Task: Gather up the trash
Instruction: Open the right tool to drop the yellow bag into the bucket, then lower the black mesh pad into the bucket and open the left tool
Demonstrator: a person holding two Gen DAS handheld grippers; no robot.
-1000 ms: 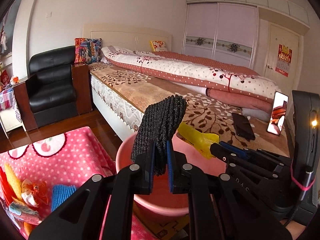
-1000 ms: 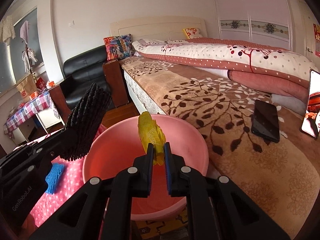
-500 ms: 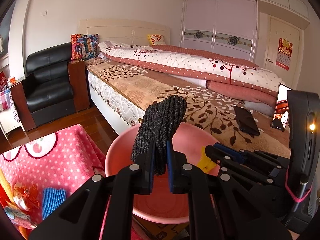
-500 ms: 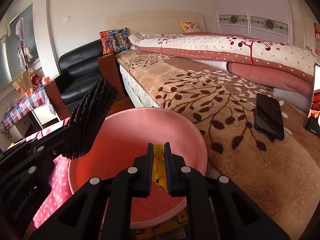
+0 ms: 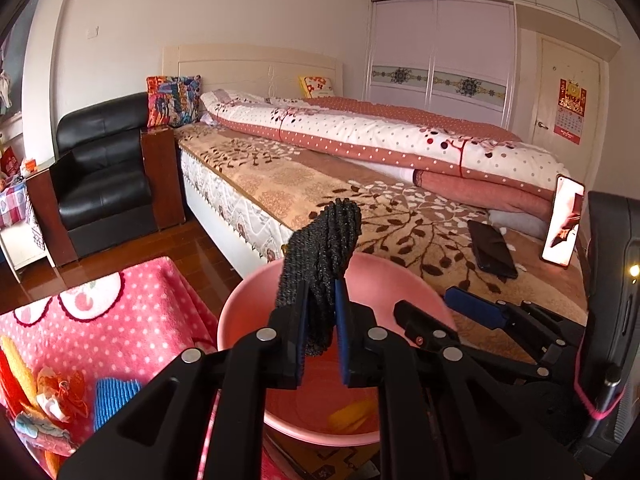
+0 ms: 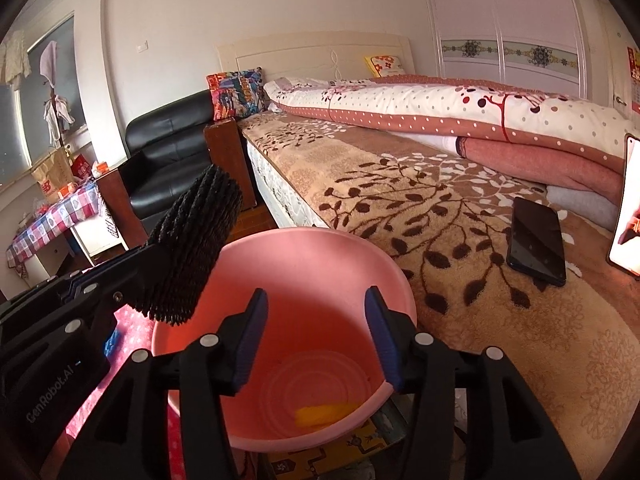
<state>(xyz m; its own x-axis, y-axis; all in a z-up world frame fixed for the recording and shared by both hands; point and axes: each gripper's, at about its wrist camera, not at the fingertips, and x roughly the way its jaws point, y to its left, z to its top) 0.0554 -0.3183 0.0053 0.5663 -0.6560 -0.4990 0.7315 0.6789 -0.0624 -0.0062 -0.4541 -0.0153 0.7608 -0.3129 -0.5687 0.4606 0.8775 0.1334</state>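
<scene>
My left gripper [image 5: 320,336] is shut on a black knitted cloth [image 5: 324,248] and holds it over the near-left rim of a pink basin [image 5: 248,308]. The cloth [image 6: 196,248] and basin [image 6: 400,276] also show in the right wrist view. My right gripper [image 6: 316,340] is open and empty above the basin; it also shows in the left wrist view [image 5: 440,312]. A yellow wrapper [image 6: 324,414] lies on the basin's floor, also seen in the left wrist view [image 5: 352,414].
A pink dotted cloth [image 5: 132,320] at left carries a blue knitted piece [image 5: 114,398] and crumpled orange-white scraps [image 5: 56,396]. A bed [image 6: 440,208] at right holds a dark phone [image 6: 536,240] and a lit propped phone [image 5: 562,220]. A black armchair [image 5: 100,184] stands behind.
My right gripper opened and the yellow wrapper dropped to the basin's floor. My left gripper kept hold of the black cloth and both views shifted slightly closer over the basin.
</scene>
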